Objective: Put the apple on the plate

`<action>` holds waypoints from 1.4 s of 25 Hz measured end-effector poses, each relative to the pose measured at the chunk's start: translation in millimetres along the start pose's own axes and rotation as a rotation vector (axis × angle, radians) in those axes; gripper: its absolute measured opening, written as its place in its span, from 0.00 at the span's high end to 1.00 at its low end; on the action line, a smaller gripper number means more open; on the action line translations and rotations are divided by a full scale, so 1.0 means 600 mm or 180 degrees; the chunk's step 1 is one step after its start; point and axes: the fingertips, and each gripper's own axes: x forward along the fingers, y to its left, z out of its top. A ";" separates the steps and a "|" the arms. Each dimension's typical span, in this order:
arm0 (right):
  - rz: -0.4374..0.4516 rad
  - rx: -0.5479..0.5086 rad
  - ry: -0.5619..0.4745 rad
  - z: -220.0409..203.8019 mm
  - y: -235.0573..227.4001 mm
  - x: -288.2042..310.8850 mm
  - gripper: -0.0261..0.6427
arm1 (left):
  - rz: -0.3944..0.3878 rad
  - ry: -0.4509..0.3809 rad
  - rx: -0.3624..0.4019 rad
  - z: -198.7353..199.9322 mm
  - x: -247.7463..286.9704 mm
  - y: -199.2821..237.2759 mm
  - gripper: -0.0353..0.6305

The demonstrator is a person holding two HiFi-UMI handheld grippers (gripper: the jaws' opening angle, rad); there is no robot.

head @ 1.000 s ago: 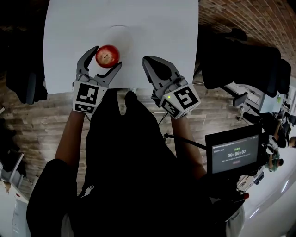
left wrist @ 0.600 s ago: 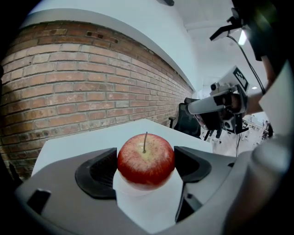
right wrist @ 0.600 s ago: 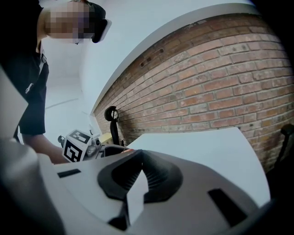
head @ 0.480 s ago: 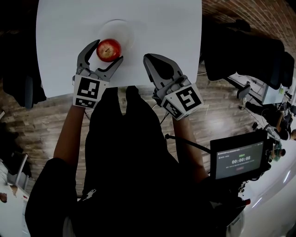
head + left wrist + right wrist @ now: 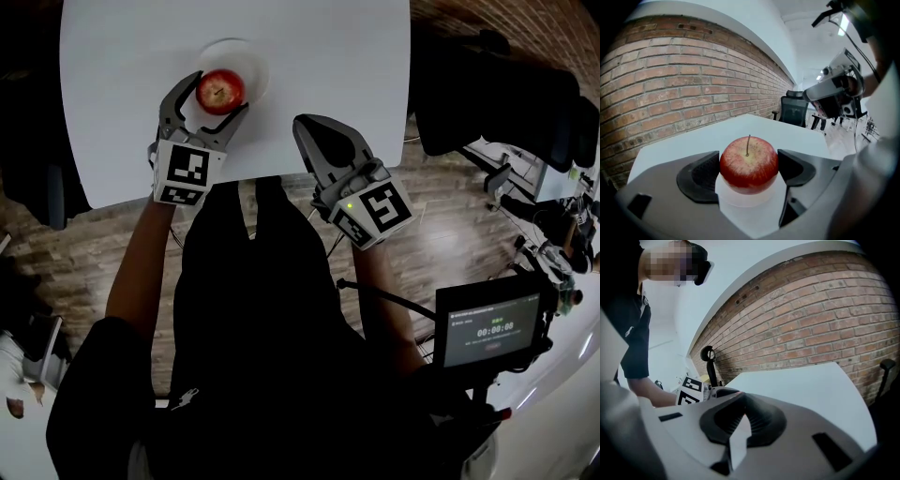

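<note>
Left gripper view: speckled round red apple (image 5: 749, 164) gripped over white plate (image 5: 749, 202).

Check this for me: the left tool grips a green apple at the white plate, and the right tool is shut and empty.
One thing is wrong: the apple is red, not green, as the left gripper view shows plainly. The rest stands: the left tool grips it at the white plate, and the right tool is shut and empty.
</note>
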 end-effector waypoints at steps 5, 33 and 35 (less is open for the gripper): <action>-0.0029 0.0035 0.0023 -0.010 -0.009 -0.001 0.96 | 0.0047 0.0073 0.0187 -0.020 0.036 0.003 0.36; -0.0221 0.0194 -0.0012 -0.009 -0.023 -0.015 0.95 | -0.0010 0.0161 0.0365 -0.022 0.077 0.003 0.36; -0.0227 0.0185 -0.0017 -0.008 -0.025 -0.017 0.95 | -0.0022 0.0151 0.0345 -0.021 0.078 0.002 0.36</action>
